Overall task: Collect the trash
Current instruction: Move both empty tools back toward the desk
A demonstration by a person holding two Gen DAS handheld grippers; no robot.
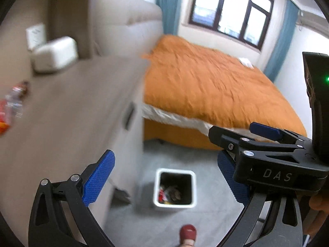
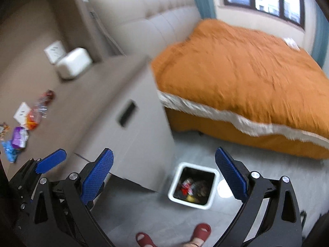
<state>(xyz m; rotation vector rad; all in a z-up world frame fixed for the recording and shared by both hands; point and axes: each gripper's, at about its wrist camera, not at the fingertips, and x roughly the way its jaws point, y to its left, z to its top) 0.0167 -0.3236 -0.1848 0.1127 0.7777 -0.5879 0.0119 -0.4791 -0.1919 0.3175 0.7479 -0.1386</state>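
A white square trash bin [image 1: 174,204] stands on the grey floor below me, with several wrappers inside; it also shows in the right wrist view [image 2: 211,199]. My left gripper [image 1: 166,177] is open and empty, high above the bin. My right gripper [image 2: 164,175] is open and empty, also above the bin. A clear plastic bottle with a red label [image 2: 42,107] and several wrappers [image 2: 19,138] lie on the beige cabinet top [image 2: 86,94] at the left. The bottle also shows in the left wrist view [image 1: 14,100].
A white box [image 2: 74,62] sits at the back of the cabinet top. A bed with an orange cover [image 2: 246,78] is at the right. The person's feet in red sandals [image 2: 202,231] stand near the bin. A beige headboard [image 2: 144,20] is behind.
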